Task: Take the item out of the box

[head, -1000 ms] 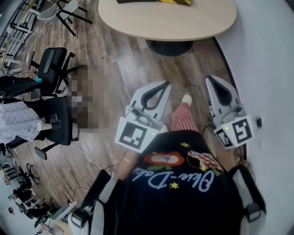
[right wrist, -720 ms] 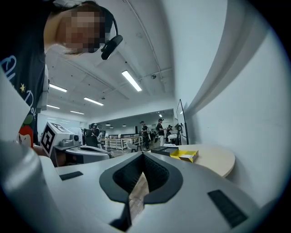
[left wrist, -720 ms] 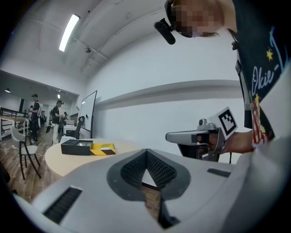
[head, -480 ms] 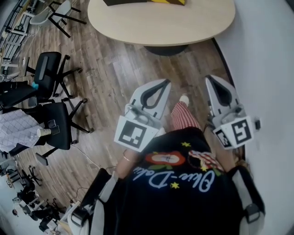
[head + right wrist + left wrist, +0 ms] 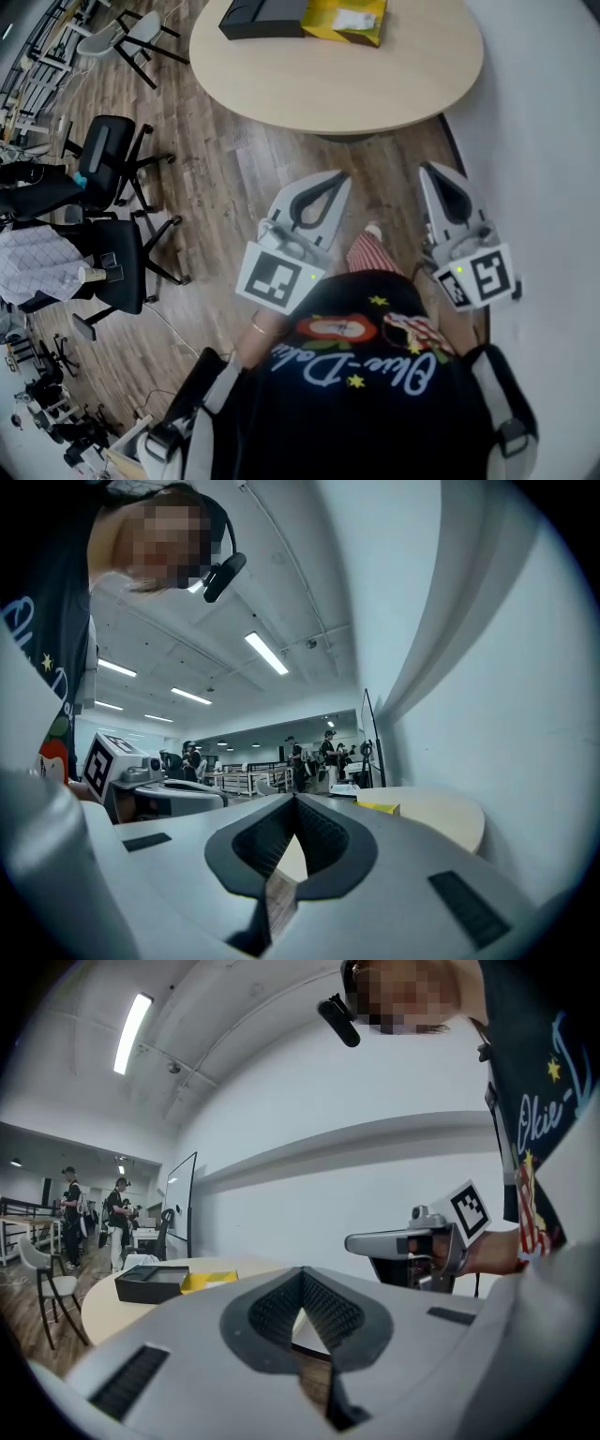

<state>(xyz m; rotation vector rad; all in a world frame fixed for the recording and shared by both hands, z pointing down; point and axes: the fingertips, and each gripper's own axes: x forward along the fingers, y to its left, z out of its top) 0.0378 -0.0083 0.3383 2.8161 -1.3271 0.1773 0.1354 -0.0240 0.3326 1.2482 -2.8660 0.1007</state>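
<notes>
An open black box [image 5: 262, 19] lies at the far edge of the round wooden table [image 5: 337, 84], with a yellow item [image 5: 349, 21] touching its right side. Both also show small in the left gripper view, the black box [image 5: 152, 1282] and the yellow item [image 5: 208, 1280]. My left gripper [image 5: 339, 176] and right gripper [image 5: 428, 169] hang over the floor, well short of the table. Each is shut with nothing between its jaws. The right gripper view shows the yellow item [image 5: 378, 807] far ahead on the table [image 5: 436, 822].
Black office chairs [image 5: 108, 155] stand on the wooden floor at the left. A white wall [image 5: 553, 141] runs along the right, close to my right gripper. The person's foot [image 5: 373, 232] is between the grippers. Several people [image 5: 117, 1206] stand far off.
The table has slid further into the head view, and the black box and yellow item now show whole. Both grippers keep the same shut pose in front of the body.
</notes>
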